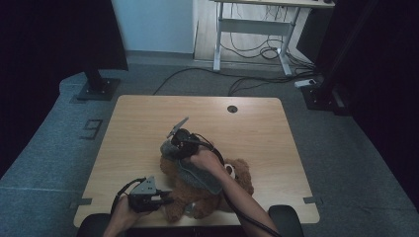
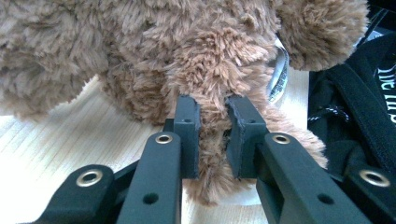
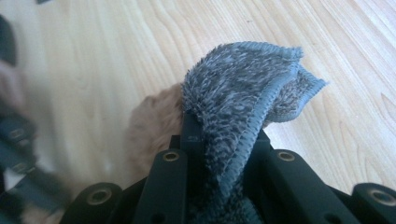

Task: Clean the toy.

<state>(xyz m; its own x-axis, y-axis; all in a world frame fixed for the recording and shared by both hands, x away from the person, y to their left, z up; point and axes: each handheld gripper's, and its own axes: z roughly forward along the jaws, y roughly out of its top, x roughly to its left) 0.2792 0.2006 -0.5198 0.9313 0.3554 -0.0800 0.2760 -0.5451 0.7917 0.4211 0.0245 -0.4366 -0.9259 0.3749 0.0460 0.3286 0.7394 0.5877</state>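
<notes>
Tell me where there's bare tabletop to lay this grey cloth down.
Free: the table's far half, between the grommet hole and the left edge, plus the strip right of the teddy bear. The near middle is crowded by the bear, the grey cloth and both grippers.

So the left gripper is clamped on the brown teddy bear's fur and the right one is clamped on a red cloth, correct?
Not quite: the cloth in the right gripper is grey, as the right gripper view shows. The left gripper is indeed clamped on the teddy bear.

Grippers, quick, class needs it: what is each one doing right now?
Left gripper: shut on the teddy bear, pinching a tuft of its brown fur.
Right gripper: shut on the grey cloth, lifted above the wooden table.
</notes>
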